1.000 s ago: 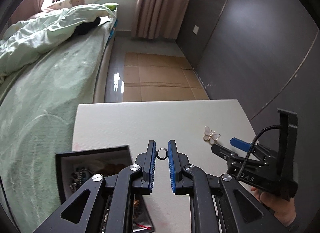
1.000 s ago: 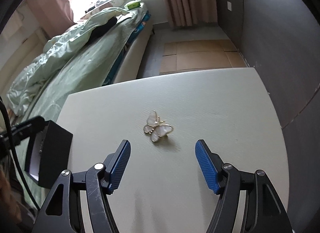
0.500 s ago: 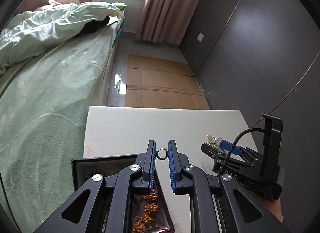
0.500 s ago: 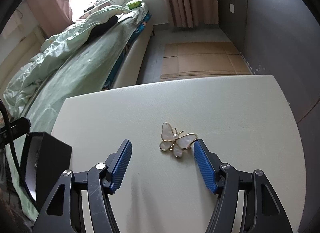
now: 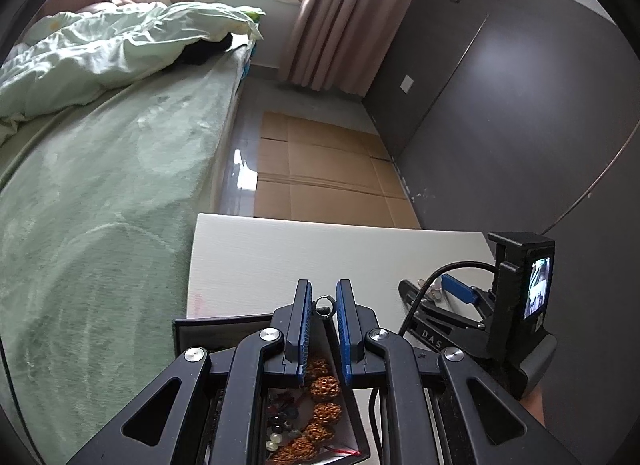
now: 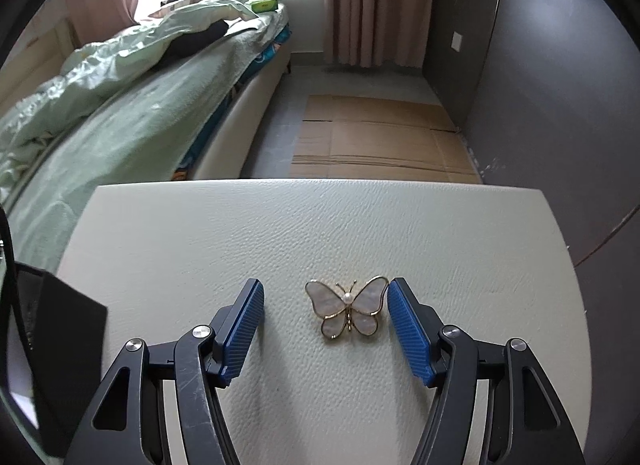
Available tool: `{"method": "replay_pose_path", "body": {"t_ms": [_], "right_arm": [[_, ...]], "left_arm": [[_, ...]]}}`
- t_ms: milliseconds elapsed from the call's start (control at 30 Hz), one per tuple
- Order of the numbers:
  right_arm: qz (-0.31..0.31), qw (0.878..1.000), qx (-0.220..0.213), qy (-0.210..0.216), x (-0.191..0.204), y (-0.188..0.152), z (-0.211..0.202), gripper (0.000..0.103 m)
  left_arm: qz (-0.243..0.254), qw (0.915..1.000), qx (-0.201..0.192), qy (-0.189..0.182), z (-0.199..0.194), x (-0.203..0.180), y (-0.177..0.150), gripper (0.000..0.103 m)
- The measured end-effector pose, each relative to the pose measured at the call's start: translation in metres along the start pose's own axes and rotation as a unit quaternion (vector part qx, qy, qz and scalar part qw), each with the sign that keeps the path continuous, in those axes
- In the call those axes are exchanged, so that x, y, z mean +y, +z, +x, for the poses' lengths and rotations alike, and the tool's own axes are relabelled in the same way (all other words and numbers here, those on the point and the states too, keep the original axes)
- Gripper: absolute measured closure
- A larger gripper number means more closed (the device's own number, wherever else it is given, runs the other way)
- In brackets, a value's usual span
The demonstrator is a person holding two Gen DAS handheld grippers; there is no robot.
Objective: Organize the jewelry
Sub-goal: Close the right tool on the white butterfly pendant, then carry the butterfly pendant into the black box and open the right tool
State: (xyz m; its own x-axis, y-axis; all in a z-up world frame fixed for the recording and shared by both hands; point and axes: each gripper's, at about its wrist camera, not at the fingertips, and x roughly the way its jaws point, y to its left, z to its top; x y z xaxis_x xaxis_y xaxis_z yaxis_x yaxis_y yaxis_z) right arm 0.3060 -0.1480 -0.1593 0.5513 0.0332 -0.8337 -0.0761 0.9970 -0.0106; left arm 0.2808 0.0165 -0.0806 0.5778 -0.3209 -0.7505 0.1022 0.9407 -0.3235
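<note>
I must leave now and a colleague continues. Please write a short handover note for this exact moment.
Left gripper: shut on the small silver ring, held over the open black jewelry box with brown carved beads inside.
Right gripper: open, low over the white textured table, its blue pads on both sides of the gold-rimmed pearly butterfly brooch; the right pad looks almost at the wing tip.
Done: ring picked up.
Left: release ring into box; close on brooch, carry it to the box.

left gripper jaws nearly closed, right gripper jaws wide apart
</note>
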Motion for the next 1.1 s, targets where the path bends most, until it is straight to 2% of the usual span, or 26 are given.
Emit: {"method": "replay_pose_path", "body": {"t_ms": [67,167,300,400,567,700,767,833,900,1100], "right_arm": [[0.001,1.000,-0.003,-0.007,0.000,0.001,0.000,0.042],[0.008,1.000,-0.007,-0.012,-0.004,0.002,-0.001,0.061],[0.012,1.000,0.003,-0.004,-0.007,0.001,-0.003,0.062],[0.031,0.999,0.004,0.021,-0.011,0.003,-0.010,0.062],[0.052,0.996,-0.018,0.063,-0.013,0.008,-0.040,0.062],[0.047,0.995,-0.034,0.079,-0.006,0.007,-0.064,0.062],[0.042,0.995,-0.040,0.086,-0.002,0.006,-0.075,0.062],[0.043,0.993,-0.042,0.098,0.002,0.006,-0.082,0.062],[0.042,0.992,-0.044,0.113,0.006,0.004,-0.091,0.062],[0.040,0.984,-0.052,0.164,0.024,-0.002,-0.112,0.062]], "left_arm": [[0.000,1.0000,0.001,0.001,-0.002,0.001,0.001,0.090],[0.002,1.0000,0.003,0.006,-0.009,0.003,0.002,0.090],[-0.001,0.9999,0.012,0.010,-0.011,0.008,0.001,0.090],[-0.006,0.9996,0.025,0.010,-0.011,0.012,-0.001,0.090],[-0.014,0.9982,0.056,0.019,-0.011,0.016,-0.005,0.090],[-0.025,0.9960,0.081,0.028,-0.011,0.019,-0.009,0.089],[-0.033,0.9948,0.092,0.029,-0.012,0.021,-0.010,0.082],[-0.036,0.9947,0.091,0.034,-0.017,0.023,-0.011,0.053],[-0.039,0.9956,0.076,0.036,-0.026,0.023,-0.010,0.044],[-0.049,0.9963,0.054,0.046,-0.051,0.029,-0.009,0.044]]}}
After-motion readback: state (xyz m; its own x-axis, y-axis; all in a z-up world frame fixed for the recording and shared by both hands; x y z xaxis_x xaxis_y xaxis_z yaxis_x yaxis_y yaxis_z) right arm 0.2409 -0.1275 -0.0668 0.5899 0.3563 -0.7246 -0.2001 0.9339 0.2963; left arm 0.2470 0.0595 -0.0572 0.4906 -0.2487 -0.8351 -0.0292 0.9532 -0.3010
